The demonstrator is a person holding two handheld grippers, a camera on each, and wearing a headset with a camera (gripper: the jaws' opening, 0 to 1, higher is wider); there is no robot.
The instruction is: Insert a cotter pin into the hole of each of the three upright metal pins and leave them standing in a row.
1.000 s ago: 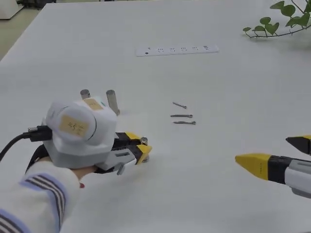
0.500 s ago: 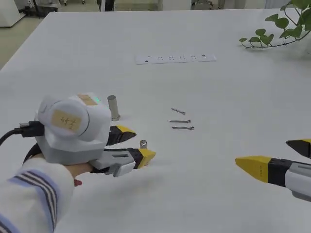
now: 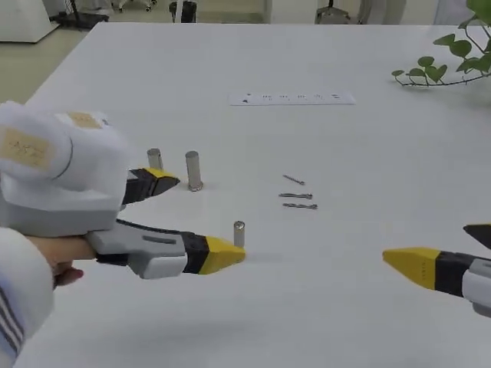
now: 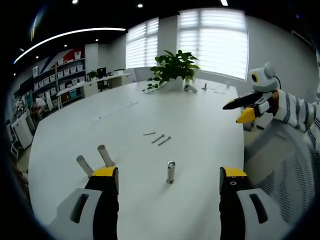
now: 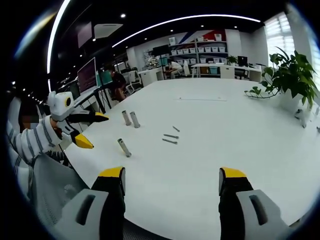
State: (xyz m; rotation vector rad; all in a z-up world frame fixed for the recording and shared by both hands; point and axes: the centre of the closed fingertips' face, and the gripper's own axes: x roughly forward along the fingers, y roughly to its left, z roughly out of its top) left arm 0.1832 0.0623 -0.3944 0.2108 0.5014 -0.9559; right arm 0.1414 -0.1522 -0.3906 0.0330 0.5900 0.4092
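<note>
Well, both tongs gape wide and the cotter pins lie loose

Your left tongs are spread wide and grip nothing. One short upright grey metal pin stands just ahead of them, in line with the gap between the jaws and touching neither. The other two grey metal pins stand upright side by side farther back on the white desk, near the tip of the far jaw, so the three form a triangle and not a row.

Beyond the single pin and well apart from it, three thin silvery cotter pins lie flat on the desk, close together and roughly parallel.

Your right tongs hang over the desk off to the right, likewise wide and holding nothing, well apart from every pin.

Farther back lies a long flat white power strip, and at the far right corner trail the stems of a green leafy plant.
</note>
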